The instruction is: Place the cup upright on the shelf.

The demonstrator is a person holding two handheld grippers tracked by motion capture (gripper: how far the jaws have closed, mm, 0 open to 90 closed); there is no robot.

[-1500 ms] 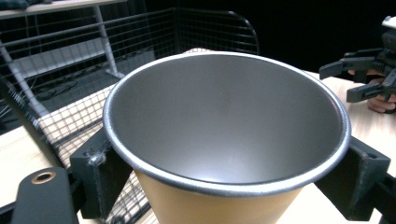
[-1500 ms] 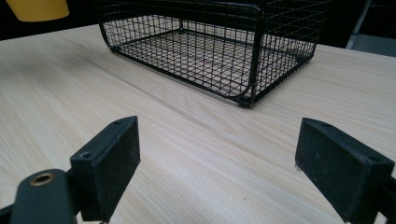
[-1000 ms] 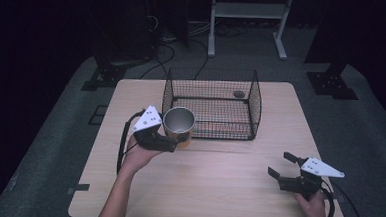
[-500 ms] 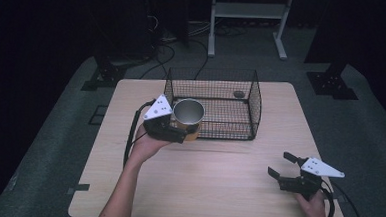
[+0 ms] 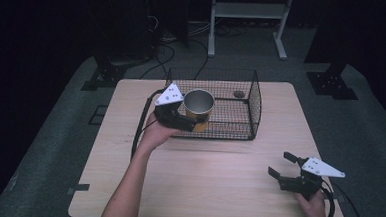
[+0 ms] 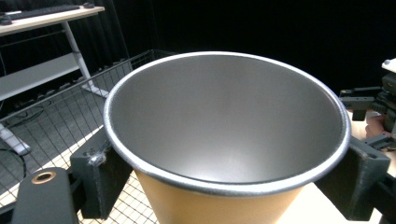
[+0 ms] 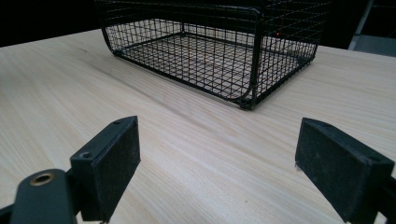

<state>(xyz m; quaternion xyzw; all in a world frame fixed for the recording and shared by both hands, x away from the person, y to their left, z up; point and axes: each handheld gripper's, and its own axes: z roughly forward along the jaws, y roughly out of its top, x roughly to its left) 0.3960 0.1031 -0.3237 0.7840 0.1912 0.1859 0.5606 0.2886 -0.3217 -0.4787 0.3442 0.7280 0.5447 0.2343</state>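
The light, stiff, easily dented cup (image 5: 198, 109) is clamped below its rim by the left gripper (image 5: 188, 122), best gripped gently there.

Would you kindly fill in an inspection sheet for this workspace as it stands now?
Surface: wooden table, bare in front.
Job's things: cup, orange with silvery inside, upright and empty, held over the near left corner of the wire basket.
Clutter: small dark round item in the basket's far part.
Grippers: left gripper shut on the cup; right gripper open, low over the table's right front.
Cables: one trails from each gripper; more lie on the floor behind.
Surroundings: dark room, white stand behind.
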